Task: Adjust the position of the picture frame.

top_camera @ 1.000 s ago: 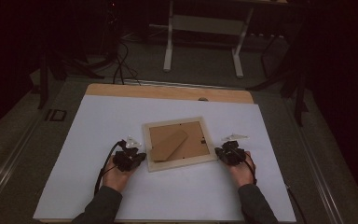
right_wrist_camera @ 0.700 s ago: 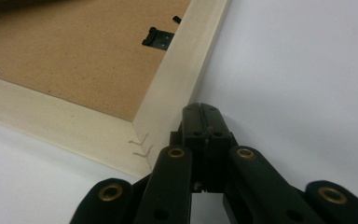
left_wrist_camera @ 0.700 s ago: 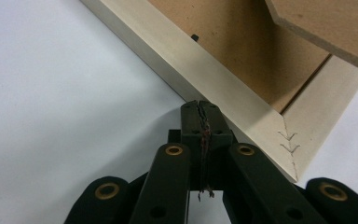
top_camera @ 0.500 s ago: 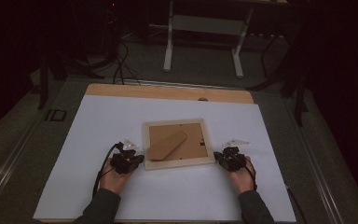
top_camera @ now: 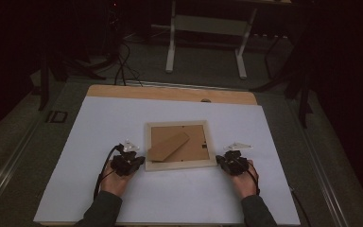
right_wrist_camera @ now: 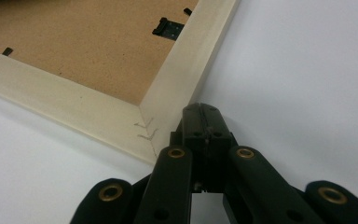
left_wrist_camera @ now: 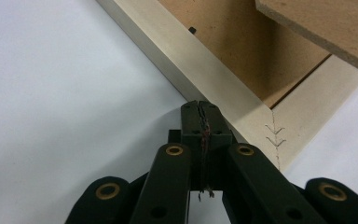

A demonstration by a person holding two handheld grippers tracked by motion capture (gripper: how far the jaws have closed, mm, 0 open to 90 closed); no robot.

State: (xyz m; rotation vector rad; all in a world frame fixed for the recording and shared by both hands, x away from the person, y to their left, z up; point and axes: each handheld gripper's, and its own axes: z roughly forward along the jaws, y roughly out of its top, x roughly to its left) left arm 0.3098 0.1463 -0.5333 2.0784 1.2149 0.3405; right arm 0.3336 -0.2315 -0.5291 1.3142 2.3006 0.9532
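Observation:
A pale wooden picture frame (top_camera: 179, 165) lies face down in the middle of the white sheet, brown backing up, with its easel stand (top_camera: 168, 145) lying slantwise across it. My left gripper (top_camera: 141, 161) is shut and empty, its tip against the frame's near left corner. The left gripper view shows the closed tip (left_wrist_camera: 200, 106) touching the frame's side rail (left_wrist_camera: 205, 70) just short of the stapled corner joint. My right gripper (top_camera: 220, 161) is also shut and empty, at the near right corner. There the closed tip (right_wrist_camera: 200, 109) rests against the frame's outer edge (right_wrist_camera: 186, 70).
The white sheet (top_camera: 99, 132) covers most of the wooden table (top_camera: 170, 93), whose bare strip runs along the far side. A black hanger clip (right_wrist_camera: 168, 27) sits on the backing. Beyond the table are floor cables (top_camera: 123, 66) and a metal stand (top_camera: 205, 23).
The frame has turned slightly and lies squarer to the table. My right gripper has drawn a little toward the near edge; the left one has stayed at its corner.

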